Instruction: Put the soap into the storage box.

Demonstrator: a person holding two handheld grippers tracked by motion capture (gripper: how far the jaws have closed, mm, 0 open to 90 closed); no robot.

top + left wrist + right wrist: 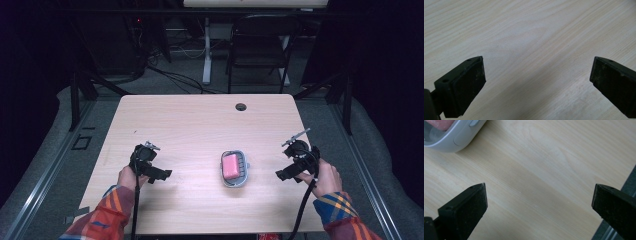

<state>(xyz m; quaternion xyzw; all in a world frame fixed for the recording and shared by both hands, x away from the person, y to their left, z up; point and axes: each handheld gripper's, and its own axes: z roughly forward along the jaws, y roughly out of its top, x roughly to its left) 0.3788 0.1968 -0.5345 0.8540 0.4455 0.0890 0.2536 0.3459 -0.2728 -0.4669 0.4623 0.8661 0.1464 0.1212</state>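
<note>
A pink bar of soap (230, 166) lies in a small grey soap dish (235, 181) near the middle of the light wooden table (200, 125). My left gripper (162, 175) is held over the table left of the dish, jaws pointing toward it. In the left gripper view the left gripper (537, 80) is open with bare wood between its jaws. My right gripper (281, 174) hovers right of the dish. In the right gripper view the right gripper (539, 202) is open and empty, with the dish (456, 135) and a sliver of soap (442, 123) at the top left.
A cable hole (241, 107) sits near the table's far edge. A black folding chair (262, 45) and a white desk leg (206, 50) stand beyond the table. The table's right edge (619, 195) shows close to the right jaw.
</note>
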